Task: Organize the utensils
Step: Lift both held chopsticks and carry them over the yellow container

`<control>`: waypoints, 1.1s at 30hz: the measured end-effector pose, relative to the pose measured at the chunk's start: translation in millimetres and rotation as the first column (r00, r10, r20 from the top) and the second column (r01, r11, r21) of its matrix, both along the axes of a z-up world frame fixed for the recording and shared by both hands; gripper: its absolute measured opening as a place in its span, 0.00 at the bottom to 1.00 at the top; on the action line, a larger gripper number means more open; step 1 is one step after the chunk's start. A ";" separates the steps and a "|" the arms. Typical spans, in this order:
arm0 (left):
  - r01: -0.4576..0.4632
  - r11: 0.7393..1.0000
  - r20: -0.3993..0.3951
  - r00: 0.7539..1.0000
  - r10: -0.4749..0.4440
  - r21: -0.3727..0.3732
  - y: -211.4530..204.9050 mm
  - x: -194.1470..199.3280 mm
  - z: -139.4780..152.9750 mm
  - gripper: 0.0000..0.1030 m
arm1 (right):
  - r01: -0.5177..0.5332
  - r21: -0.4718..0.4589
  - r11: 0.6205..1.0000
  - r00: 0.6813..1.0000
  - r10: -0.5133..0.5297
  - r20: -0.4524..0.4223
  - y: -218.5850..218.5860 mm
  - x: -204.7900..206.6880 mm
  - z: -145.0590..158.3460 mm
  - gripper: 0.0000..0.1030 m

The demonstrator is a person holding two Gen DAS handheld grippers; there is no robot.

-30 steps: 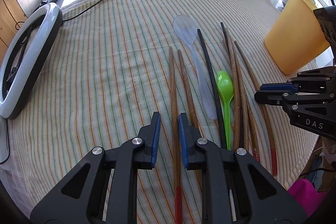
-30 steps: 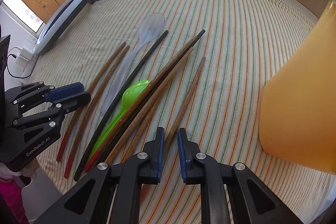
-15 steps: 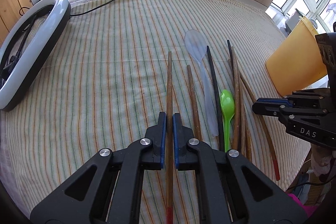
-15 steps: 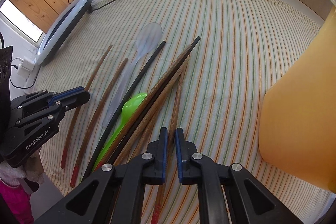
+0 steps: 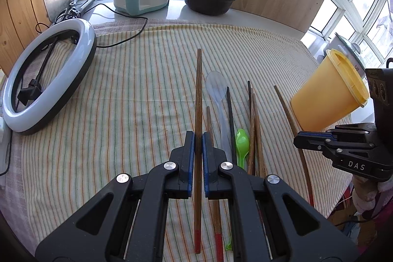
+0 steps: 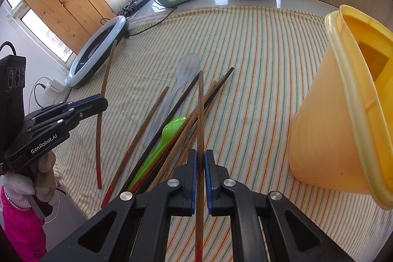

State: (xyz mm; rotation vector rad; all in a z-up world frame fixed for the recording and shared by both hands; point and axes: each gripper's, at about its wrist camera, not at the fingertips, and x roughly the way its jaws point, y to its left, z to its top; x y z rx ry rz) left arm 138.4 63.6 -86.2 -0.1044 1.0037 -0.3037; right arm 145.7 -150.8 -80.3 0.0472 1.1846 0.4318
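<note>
Your left claw [image 5: 198,156] is squeezed tight on one brown chopstick [image 5: 198,100], which sticks out straight ahead of it and is now up in the air. A second ago that stick lay flat on the striped cloth [image 5: 122,102] between open fingers, so the grab worked. Your right claw [image 6: 201,176] is also squeezed tight, on its own brown chopstick [image 6: 201,114], lifted too; before, it was only closing over the pile. So you now hold one stick in each claw. Just under and in front of the right claw lie the other sticks, the green spoon [image 6: 169,131] and the clear spoon [image 6: 183,73], still on the cloth. The yellow cup [image 6: 339,129] lies tipped on its side just to the right of that claw. It looks like the place for both sticks next.
</note>
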 end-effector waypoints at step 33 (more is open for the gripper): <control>0.104 0.986 0.277 0.959 -0.066 -0.128 -53.6 -23.1 120.4 0.04 | 0.060 0.232 0.971 0.901 -0.153 0.407 -81.8 -43.8 141.6 0.04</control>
